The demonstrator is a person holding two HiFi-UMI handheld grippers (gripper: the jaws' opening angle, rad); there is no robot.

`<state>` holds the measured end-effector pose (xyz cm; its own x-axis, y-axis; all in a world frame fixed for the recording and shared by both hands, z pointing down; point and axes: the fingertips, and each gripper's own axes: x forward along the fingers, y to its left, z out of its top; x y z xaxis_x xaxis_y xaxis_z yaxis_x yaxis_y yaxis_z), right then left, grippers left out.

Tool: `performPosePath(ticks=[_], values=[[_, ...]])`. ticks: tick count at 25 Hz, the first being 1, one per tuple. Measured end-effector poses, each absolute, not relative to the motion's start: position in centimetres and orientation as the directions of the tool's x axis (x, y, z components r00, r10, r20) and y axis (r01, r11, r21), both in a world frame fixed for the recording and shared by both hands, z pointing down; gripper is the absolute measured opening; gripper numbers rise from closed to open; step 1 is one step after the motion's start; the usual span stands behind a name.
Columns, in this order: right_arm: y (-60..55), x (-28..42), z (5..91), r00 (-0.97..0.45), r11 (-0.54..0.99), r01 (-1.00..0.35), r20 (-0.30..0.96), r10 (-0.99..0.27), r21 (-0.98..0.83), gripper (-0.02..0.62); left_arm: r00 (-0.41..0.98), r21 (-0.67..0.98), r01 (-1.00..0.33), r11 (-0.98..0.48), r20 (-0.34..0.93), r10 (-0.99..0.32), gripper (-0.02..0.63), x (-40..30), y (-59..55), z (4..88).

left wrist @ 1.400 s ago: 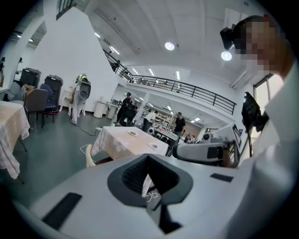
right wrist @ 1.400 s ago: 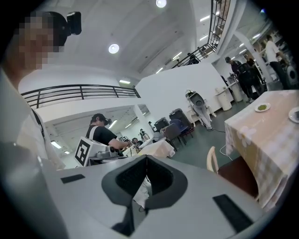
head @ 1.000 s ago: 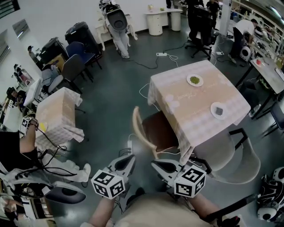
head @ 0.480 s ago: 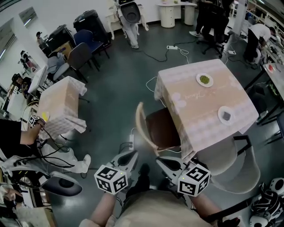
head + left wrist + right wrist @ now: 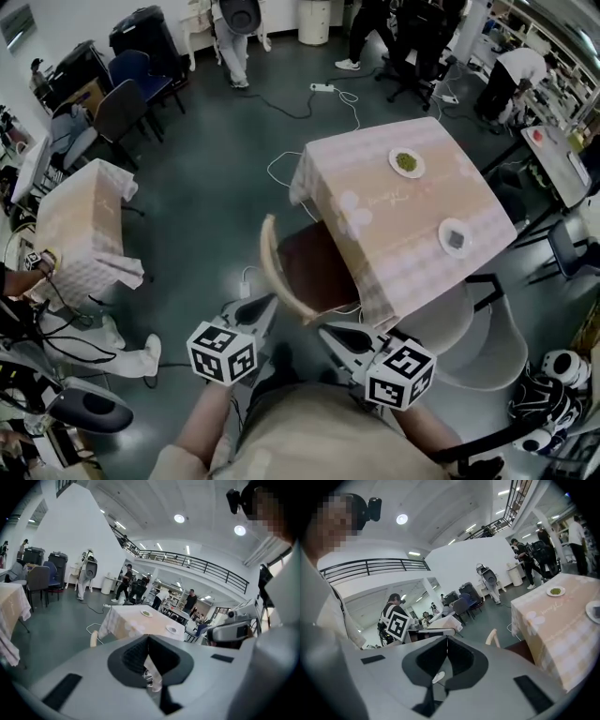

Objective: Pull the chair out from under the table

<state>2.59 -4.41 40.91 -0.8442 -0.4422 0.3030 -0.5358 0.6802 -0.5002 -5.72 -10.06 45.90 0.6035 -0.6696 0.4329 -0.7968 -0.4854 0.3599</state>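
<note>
Our left gripper (image 5: 266,305): jaws pressed together with nothing between them, tips just beside the near stretch of the backrest
Our right gripper (image 5: 325,330): jaws also together and empty, tips just below the backrest's near end, close to the table's near corner
Chair (image 5: 314,267): brown seat pushed partly under the table, pale curved backrest (image 5: 269,267) on the open side toward the floor
Backrest axis: we read the top rail as running away from us, up the head view
Direction from jaws: ahead of both grippers; we judge the left nearer the rail's middle and both must open first
Table (image 5: 403,211): checked cloth with two plates, beyond and right of the chair, so we would pull leftward, away from it
</note>
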Motion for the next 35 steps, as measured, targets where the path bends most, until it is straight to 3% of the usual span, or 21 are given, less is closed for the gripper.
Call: performPosePath(ticks=[10,18,29,35], values=[[-6.5,-1.3,41.8,-0.762,0.606,-0.648,0.398,-0.511,-0.462,0.009,0.683,0.425,-0.730,-0.535,0.482,-0.549,-0.002,-9.5,-13.4,50.2],[-8.0,-1.5,42.4,-0.755,0.606,-0.656,0.410,-0.512,-0.451,0.009,0.667,0.409,-0.743,-0.529,0.519,-0.534,-0.002,-9.7,-15.6,51.7],[-11.6,1.6,42.9,-0.843,0.657,-0.537,0.360,-0.399,-0.530,0.009,0.559,0.425,-0.829,-0.363,0.599,-0.574,0.000,-8.0,-17.0,53.8],[-12.1,2.3,43.9,-0.871,0.660,-0.489,0.358,-0.336,-0.570,0.009,0.465,0.410,-0.883,-0.228,0.692,-0.553,0.000,-8.8,-17.8,59.1]])
